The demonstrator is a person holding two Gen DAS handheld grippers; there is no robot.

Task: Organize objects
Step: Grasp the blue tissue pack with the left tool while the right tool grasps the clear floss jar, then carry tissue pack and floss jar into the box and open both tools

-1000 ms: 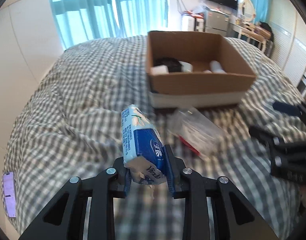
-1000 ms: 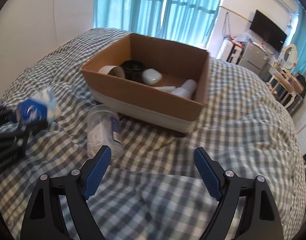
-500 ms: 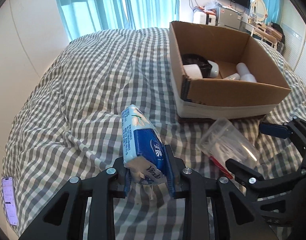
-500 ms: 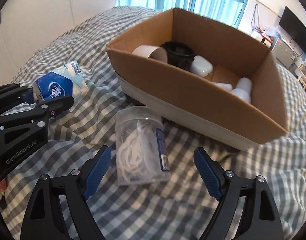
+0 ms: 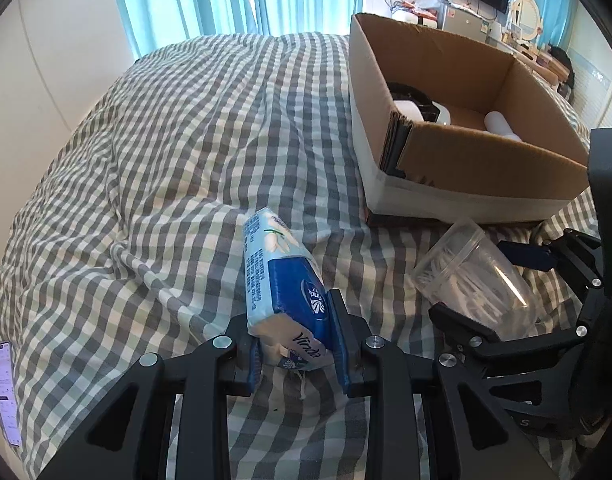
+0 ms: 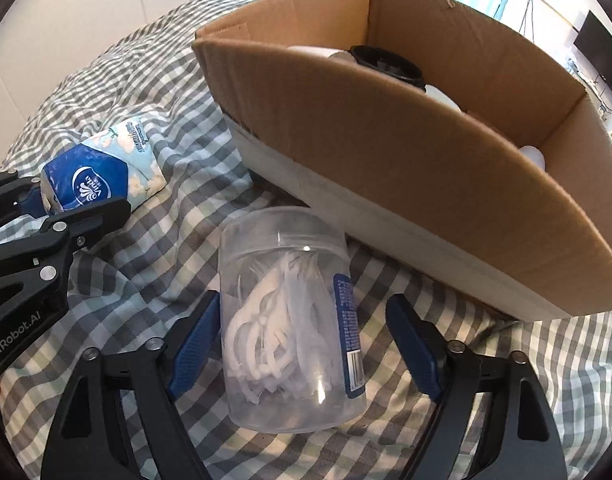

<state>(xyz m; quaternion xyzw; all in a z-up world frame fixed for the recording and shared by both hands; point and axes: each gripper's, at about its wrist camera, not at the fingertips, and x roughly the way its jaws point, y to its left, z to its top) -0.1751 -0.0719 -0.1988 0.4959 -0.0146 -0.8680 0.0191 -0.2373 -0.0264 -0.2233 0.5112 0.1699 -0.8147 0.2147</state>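
My left gripper is shut on a blue and white tissue pack, held just over the checked bedcover; the pack also shows in the right wrist view. My right gripper is open, its fingers on either side of a clear plastic jar of white floss picks that lies on its side on the bed. The jar also shows in the left wrist view. An open cardboard box stands just beyond the jar, holding a black round item and white items.
The checked bedcover spreads wide to the left. A phone lies at the bed's left edge. Curtains, a television and furniture stand beyond the bed. The left gripper's frame is close on the right gripper's left.
My right gripper has moved forward and down until its open fingers straddle the jar. My left gripper, still holding the tissue pack, has moved closer to the box and the right gripper.
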